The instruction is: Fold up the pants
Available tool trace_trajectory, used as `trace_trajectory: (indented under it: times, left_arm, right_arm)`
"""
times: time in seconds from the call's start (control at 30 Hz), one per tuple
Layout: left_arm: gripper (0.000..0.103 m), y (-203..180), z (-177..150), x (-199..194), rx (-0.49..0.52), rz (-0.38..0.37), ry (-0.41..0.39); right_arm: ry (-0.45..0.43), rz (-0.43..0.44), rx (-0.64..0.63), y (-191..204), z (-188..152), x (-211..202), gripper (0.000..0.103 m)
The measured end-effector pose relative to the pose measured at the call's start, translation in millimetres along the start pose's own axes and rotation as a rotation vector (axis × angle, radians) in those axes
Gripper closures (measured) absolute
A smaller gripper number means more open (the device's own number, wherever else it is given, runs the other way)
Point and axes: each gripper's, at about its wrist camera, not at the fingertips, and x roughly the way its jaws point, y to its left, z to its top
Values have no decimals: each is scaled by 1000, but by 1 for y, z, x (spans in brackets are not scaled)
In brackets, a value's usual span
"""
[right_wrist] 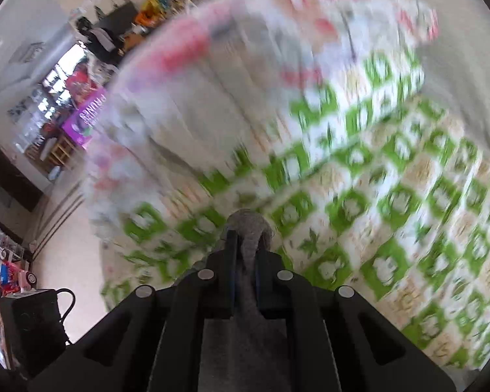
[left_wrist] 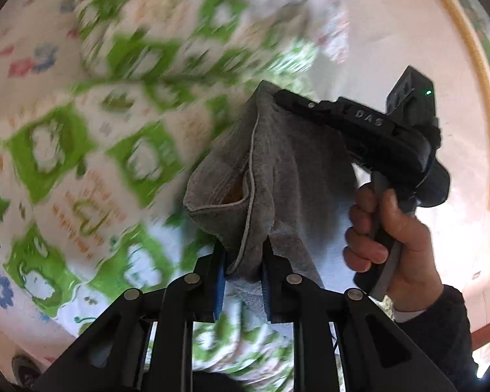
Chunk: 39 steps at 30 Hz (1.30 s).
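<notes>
Claws both pinch the grey pants (left_wrist: 271, 170), left claw (left_wrist: 243, 261) and right claw (right_wrist: 246, 251) clamped narrow on the cloth.

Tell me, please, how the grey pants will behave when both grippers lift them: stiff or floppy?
Probably floppy: the grey pants sag in soft folds between the left gripper and right gripper. Likely light, since narrow pinches hold them. The fuzzy knit looks unlikely to slip.
</notes>
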Motion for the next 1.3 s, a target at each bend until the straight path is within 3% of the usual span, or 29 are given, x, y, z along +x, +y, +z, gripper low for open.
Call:
trace_trajectory:
  times: [0.1,0.17,0.27,0.37,0.53,0.7,0.83,0.93,1.13,1.3]
  left_arm:
    - [70,9,-2,-7,-32,-2,3]
    - [66,6,-1,-20,4,34,-17]
    - [58,-12,4,-39,62,68,-70]
    - [56,-31,5,-50,127,57,-81]
    - [50,-71,2,-33,230,7,-29]
    - [48,-97,-14,2,310,-15,61]
    - [48,-120,-32,27,393,-12,140]
    - [47,-135,-42,42,439,-21,185]
    - [42,-158,-78,62,512,-45,237]
    - [42,-170,-96,96,574,7,288]
  right_arm:
    - [33,6,21,-3,-8,8,82]
    - [20,9,36,-6,-13,-4,63]
    - [-52,24,59,-15,-21,-44,46]
    - [-111,28,108,-34,-36,-89,45]
    - [-171,8,202,-66,-85,-155,45]
    - [-119,-1,214,-68,-135,-176,45]
    - [-104,-78,204,-68,-167,-189,45]
    - [-127,-128,274,-89,-174,-199,45]
    - [-201,-182,421,-139,-156,-217,45]
    - [-91,-207,463,-168,-139,-179,46]
